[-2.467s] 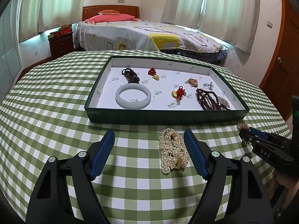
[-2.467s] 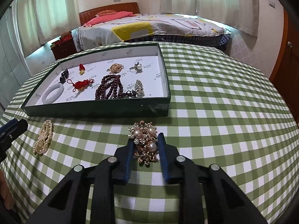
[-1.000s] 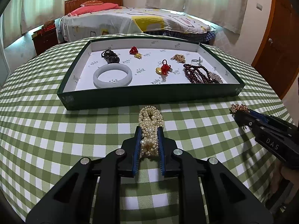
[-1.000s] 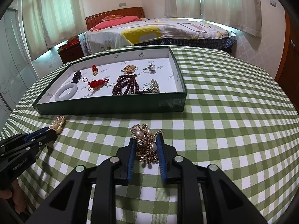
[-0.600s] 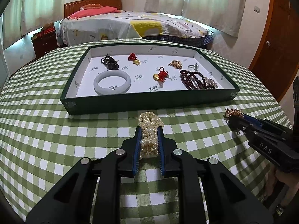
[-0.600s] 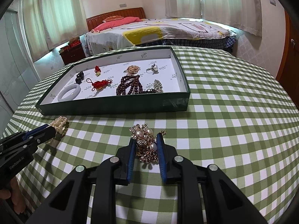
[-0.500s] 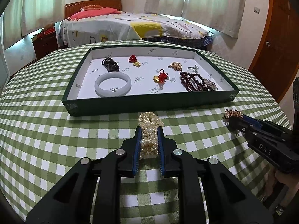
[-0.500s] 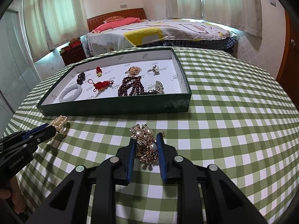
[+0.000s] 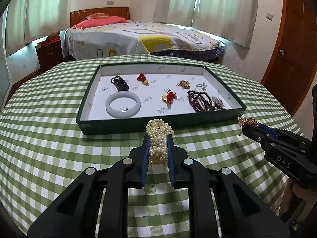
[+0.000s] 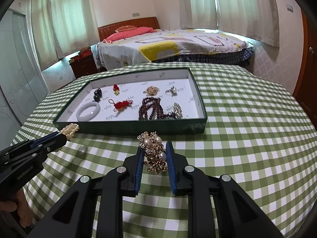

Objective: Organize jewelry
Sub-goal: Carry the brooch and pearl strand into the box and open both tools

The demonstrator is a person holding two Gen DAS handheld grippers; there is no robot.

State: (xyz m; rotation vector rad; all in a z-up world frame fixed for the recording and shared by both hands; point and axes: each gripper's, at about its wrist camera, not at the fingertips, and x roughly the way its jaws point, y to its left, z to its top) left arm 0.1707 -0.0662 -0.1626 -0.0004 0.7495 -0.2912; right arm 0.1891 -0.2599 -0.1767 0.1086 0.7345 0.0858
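Observation:
My left gripper [image 9: 158, 138] is shut on a cream pearl necklace [image 9: 159, 136] and holds it above the checked cloth, just before the near wall of the green tray [image 9: 126, 125]. My right gripper [image 10: 154, 145] is shut on a gold brooch with pearls [image 10: 153, 150], also lifted in front of the tray [image 10: 138, 128]. Each gripper shows in the other's view: the right one [image 9: 248, 122] with the brooch at its tip, the left one [image 10: 63, 133] with the pearls [image 10: 69, 129].
The tray holds a white jade bangle [image 9: 123, 107], black beads [image 9: 119, 83], red knot charms [image 9: 169, 96], a dark red bead strand [image 9: 200, 103], a gold piece [image 9: 183, 83] and a ring [image 9: 201, 85]. A bed [image 9: 138, 37] stands beyond the round table.
Both grippers have lifted with their pieces and moved a little toward the tray. Earlier, the left gripper closed on the pearl necklace.

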